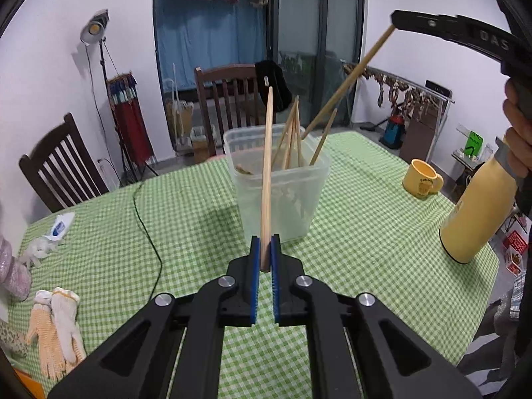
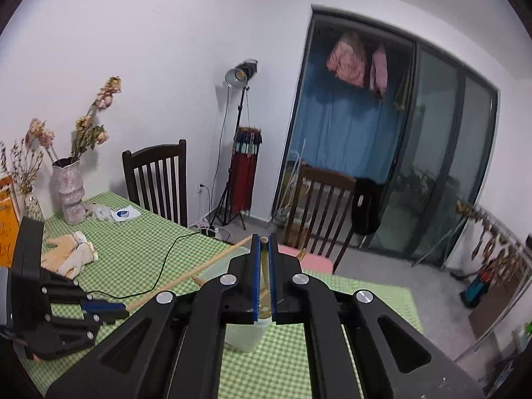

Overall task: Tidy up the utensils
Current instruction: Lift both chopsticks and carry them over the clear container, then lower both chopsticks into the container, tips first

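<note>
The box stands in the middle of the tabletop, with several chopsticks leaning inside. The left gripper has its fingers closed on one chopstick, held almost upright just in front of the box. The right gripper is up high on the right, fingers closed on the top of a second chopstick whose low end dips into the box. A mug and a flask are on the right. Gloves lie near left.
</note>
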A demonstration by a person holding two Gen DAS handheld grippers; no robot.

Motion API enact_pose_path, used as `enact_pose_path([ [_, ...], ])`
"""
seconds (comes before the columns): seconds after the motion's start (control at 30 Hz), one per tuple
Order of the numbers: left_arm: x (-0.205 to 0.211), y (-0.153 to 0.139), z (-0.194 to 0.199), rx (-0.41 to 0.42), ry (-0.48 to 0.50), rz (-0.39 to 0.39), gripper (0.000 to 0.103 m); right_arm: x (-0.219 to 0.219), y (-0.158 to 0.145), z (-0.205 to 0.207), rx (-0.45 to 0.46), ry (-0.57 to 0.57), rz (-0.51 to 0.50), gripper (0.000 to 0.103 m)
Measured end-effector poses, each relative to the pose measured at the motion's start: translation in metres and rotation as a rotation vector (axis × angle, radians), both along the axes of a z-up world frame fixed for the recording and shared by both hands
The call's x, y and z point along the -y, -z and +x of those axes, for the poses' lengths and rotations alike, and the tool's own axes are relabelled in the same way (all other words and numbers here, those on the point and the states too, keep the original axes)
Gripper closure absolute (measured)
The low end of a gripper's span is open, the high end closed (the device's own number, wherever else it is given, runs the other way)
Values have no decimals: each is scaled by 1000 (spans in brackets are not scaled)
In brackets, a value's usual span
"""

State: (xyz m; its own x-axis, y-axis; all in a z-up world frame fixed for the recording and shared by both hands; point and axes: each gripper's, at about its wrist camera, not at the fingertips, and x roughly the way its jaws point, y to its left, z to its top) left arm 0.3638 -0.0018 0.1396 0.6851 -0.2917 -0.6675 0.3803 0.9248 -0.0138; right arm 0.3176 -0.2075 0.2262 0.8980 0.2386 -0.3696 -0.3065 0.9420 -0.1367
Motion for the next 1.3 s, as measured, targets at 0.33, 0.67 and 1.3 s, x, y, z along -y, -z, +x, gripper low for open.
enact_pose_path([
  [0.33, 9, 28, 48, -109, 24, 18, 100, 4, 6, 44, -34, 11, 31, 99],
  [0.67, 9, 29, 88, -316, 102, -49, 100, 13, 38, 87, -189, -14, 85, 98],
  [1.3, 38, -54, 155, -311, 37, 259, 100, 33, 42, 95, -175, -6, 107, 98],
])
